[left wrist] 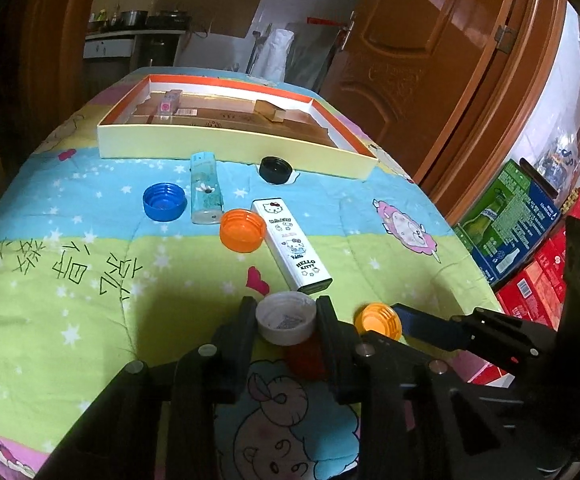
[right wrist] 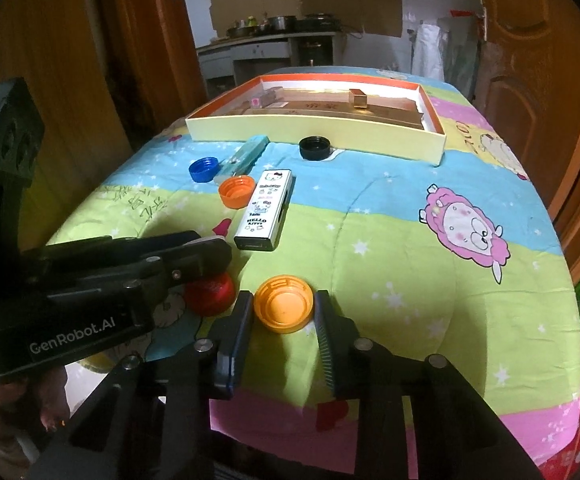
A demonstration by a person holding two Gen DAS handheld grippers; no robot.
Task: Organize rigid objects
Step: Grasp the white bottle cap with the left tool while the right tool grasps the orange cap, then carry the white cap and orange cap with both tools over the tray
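We see our left tongs (left wrist: 286, 314) clamped on a white cap (left wrist: 286, 322), open side up, its fingers (left wrist: 246, 332) pressed against both sides; a red cap (right wrist: 210, 294) lies just beneath and behind it. Our right tongs (right wrist: 284, 308) bracket a yellow-orange cap (right wrist: 284, 309), top side up, with both fingers touching or almost touching its rim; we cannot tell whether they grip it or merely frame it. The two tongs sit side by side at the near edge of a quilt-covered bench (right wrist: 430, 280).

Farther out, a white Hello Kitty case (left wrist: 292, 244) lies flat, its far end just beside an orange cap (left wrist: 242, 230), open side up. Left of that lie a pale blue lighter (left wrist: 206, 188) and a blue cap (left wrist: 165, 202), close together. A black cap (left wrist: 276, 169) rests against the near wall of a shallow box (left wrist: 226, 142) with an orange-lined rim at the far side. Inside the box we see a small pink-and-white box (left wrist: 168, 104) on the left and a tan box (left wrist: 270, 111) towards the right.
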